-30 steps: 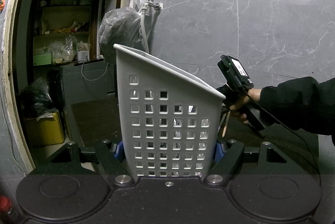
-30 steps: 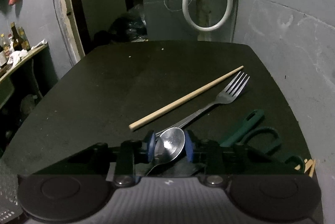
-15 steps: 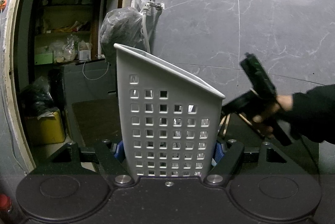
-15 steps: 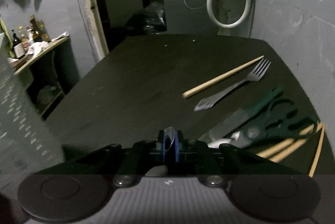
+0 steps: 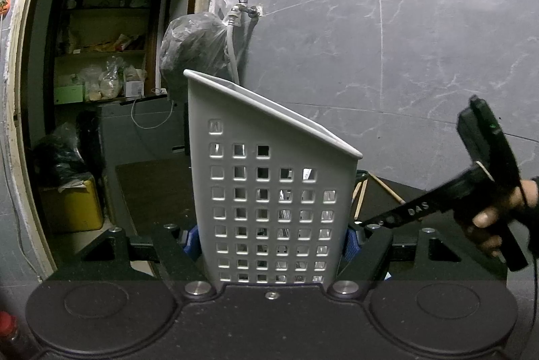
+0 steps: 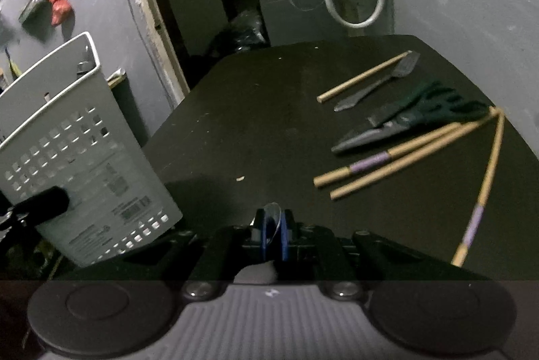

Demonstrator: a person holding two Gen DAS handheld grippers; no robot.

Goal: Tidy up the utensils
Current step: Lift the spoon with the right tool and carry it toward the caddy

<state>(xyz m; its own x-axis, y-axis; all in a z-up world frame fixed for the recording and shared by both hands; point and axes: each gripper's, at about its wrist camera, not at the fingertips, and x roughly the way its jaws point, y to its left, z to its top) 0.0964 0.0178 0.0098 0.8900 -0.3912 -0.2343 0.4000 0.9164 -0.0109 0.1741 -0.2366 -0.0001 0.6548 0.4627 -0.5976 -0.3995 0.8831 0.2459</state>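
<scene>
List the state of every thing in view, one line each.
Basket: upright, clamped in left gripper.
Spoon: pinched in right gripper, off the table.
Fork: lying flat.
Scissors: lying closed.
Chopsticks: lying loose, four in all.
</scene>
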